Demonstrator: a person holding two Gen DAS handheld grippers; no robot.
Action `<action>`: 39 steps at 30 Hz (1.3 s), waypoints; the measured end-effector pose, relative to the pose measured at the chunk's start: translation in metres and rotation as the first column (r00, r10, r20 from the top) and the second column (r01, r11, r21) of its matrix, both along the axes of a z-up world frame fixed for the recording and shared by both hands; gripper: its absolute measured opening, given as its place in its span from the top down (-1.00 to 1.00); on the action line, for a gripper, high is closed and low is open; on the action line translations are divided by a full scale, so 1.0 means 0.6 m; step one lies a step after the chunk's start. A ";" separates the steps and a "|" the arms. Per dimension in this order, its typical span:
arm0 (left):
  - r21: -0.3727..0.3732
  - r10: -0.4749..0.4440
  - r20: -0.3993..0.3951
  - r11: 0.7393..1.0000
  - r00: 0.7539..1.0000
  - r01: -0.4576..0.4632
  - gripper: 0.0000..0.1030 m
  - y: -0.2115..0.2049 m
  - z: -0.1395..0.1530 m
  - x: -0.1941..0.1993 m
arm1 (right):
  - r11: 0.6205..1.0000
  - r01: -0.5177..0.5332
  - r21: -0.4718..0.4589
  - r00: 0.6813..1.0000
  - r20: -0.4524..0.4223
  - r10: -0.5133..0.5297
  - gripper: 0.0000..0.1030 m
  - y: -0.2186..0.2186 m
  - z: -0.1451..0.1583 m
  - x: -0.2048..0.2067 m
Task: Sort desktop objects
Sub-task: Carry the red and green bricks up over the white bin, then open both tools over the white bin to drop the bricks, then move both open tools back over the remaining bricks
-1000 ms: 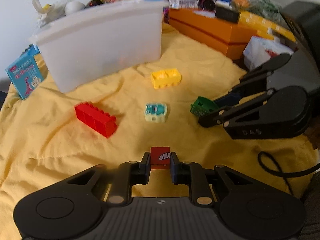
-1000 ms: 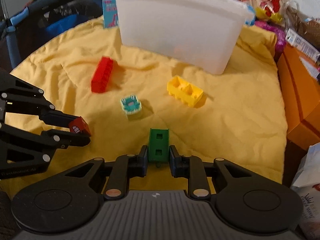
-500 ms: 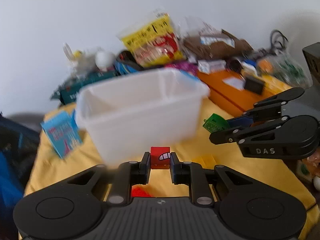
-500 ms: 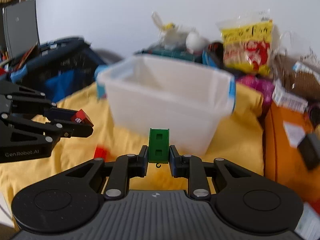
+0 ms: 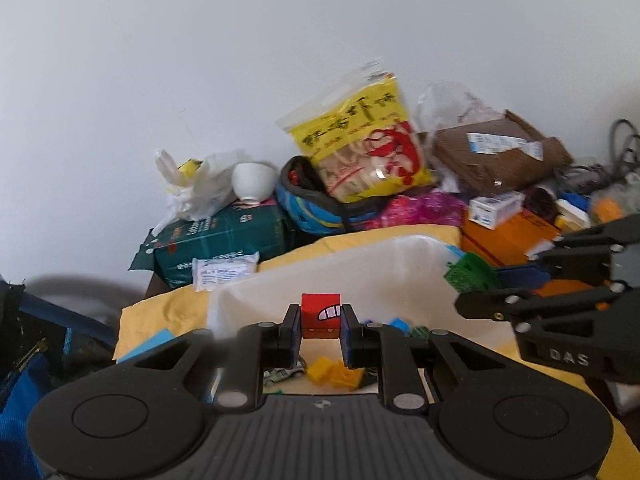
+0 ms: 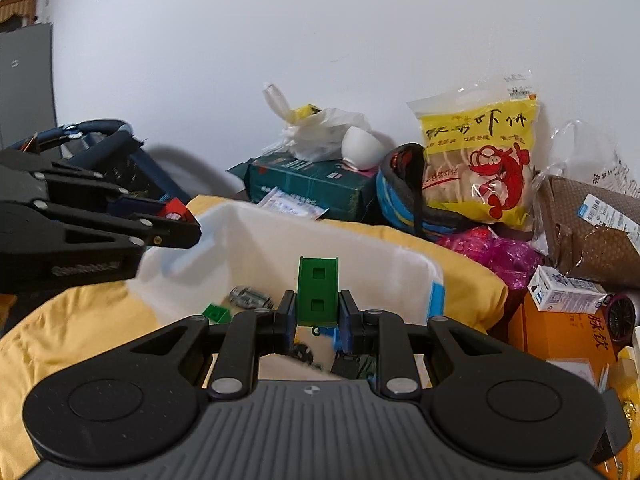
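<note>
Left wrist view: my left gripper (image 5: 321,322) has its jaws clenched on a red cube (image 5: 321,315) with a toothy grin, held above the open white bin (image 5: 360,264). My right gripper (image 6: 318,312) grips a green block (image 6: 318,290) over the same bin, on the yellow cloth (image 6: 76,320).
</note>
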State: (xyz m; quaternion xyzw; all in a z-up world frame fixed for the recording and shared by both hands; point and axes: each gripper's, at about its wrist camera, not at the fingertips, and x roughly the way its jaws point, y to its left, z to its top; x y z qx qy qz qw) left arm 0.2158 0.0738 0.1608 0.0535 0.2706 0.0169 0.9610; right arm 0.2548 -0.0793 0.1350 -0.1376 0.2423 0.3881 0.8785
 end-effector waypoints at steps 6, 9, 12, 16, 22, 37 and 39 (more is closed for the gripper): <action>0.045 0.055 -0.020 0.997 0.998 -0.054 0.57 0.000 -0.034 0.055 | 1.000 0.028 -0.003 1.000 0.003 -0.028 0.53 0.027 -0.009 0.035; 0.059 0.069 -0.045 0.996 0.997 -0.066 0.53 -0.004 -0.050 0.065 | 0.998 0.055 -0.032 0.998 -0.023 -0.056 0.33 0.035 -0.028 0.046; 0.076 0.077 -0.036 0.994 0.996 -0.075 0.12 -0.010 -0.048 0.053 | 0.998 0.054 -0.022 0.996 -0.068 -0.055 0.22 0.022 -0.037 0.045; 0.058 0.047 -0.007 0.997 0.999 -0.047 0.04 -0.016 -0.032 0.015 | 0.999 0.033 -0.043 0.999 -0.035 -0.034 0.22 0.003 -0.035 0.019; 0.001 0.049 0.026 0.999 0.998 -0.049 -0.02 -0.037 -0.027 -0.071 | 0.998 -0.022 -0.065 1.000 -0.016 0.021 0.03 -0.035 -0.030 -0.029; -0.100 -0.368 -0.253 0.930 0.895 0.354 0.03 -0.150 -0.178 -0.283 | 0.968 -0.075 -0.241 0.987 -0.158 0.037 -0.01 -0.154 -0.150 -0.136; -0.086 -0.396 -0.277 0.918 0.876 0.387 0.12 -0.167 -0.193 -0.296 | 0.963 -0.062 -0.262 0.985 -0.172 0.017 -0.01 -0.163 -0.162 -0.141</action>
